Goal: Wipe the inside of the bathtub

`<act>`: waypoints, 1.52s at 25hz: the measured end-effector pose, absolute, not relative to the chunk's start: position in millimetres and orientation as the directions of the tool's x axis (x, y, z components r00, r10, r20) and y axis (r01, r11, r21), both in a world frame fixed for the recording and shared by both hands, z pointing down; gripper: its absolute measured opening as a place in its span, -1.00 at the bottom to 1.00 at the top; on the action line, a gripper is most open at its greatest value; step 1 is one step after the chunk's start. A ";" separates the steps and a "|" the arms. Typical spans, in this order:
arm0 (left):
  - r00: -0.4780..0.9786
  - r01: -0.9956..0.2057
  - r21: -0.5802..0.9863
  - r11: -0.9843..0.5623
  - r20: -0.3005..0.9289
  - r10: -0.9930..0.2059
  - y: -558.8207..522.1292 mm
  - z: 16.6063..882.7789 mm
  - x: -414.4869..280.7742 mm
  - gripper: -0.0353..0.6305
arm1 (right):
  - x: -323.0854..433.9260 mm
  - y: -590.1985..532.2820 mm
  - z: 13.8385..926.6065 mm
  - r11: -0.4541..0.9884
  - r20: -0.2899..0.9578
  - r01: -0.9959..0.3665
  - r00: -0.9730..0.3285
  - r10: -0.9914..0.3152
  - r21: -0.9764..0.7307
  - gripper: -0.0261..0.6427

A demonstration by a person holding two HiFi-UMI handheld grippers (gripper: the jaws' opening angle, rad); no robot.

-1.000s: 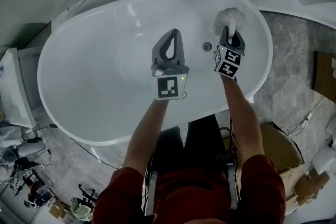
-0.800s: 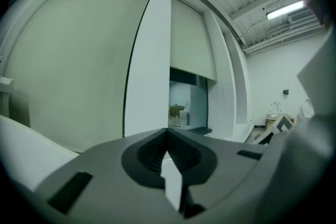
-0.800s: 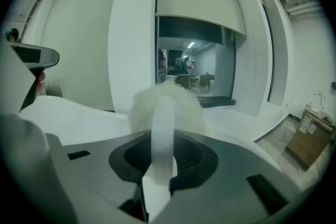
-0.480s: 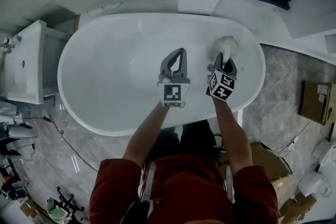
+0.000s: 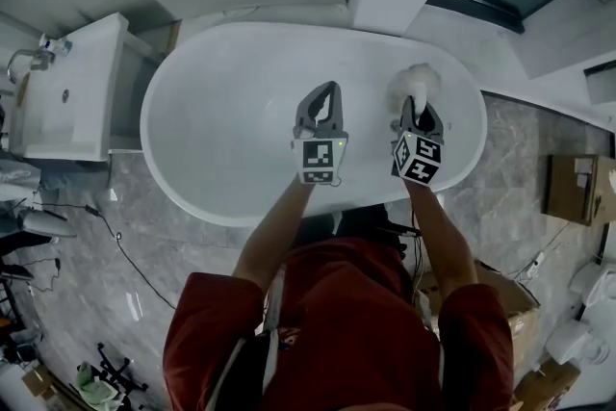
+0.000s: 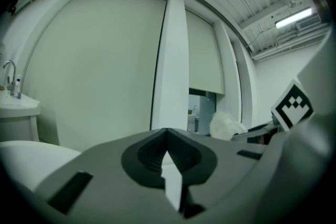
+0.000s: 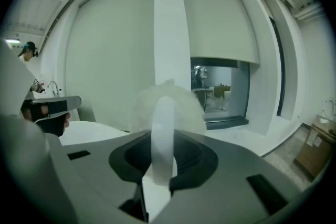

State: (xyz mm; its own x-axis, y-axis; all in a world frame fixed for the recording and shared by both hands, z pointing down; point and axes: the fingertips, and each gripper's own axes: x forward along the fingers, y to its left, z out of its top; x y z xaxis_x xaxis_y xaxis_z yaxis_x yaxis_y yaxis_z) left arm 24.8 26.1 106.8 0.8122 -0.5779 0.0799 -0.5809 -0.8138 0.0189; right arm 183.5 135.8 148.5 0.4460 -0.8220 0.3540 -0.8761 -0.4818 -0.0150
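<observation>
Your left gripper (image 5: 330,89) is clenched tight on nothing, over the bathtub (image 5: 221,140). Your right gripper (image 5: 417,103) grips the fluffy white brush (image 5: 416,80) by its handle, puff over the tub's right end. Washbasin (image 5: 67,111) stands beyond the tub's left end.

I've got one bathtub (image 5: 221,125) in view. Two grippers over it: the left gripper (image 5: 325,93) and the right gripper (image 5: 421,106). One fluffy white brush (image 5: 416,80). One washbasin (image 5: 67,101) off the tub's left end, with one tap (image 5: 27,63) on it. Cardboard boxes (image 5: 568,190) past the right end, and I count three.
</observation>
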 end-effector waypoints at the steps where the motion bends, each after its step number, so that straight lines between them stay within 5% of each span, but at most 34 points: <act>1: 0.810 -0.585 0.024 -0.811 0.076 -0.582 26.0 101.4 15.5 -0.85 | 174.4 138.2 143.5 -0.474 0.354 -0.881 0.440 -0.825 -0.011 -0.65; 24: 0.779 -0.626 -0.062 -0.777 -0.006 -0.627 94.4 -0.8 -44.9 -0.85 | 114.8 183.4 14.6 -0.310 0.111 -0.951 0.308 -0.945 0.003 -0.65; 38: 0.717 -0.691 -0.065 -0.719 -0.186 -0.672 127.2 -74.8 -48.7 -0.85 | 84.9 198.7 -63.3 -0.238 -0.138 -0.951 0.213 -0.967 0.196 -0.65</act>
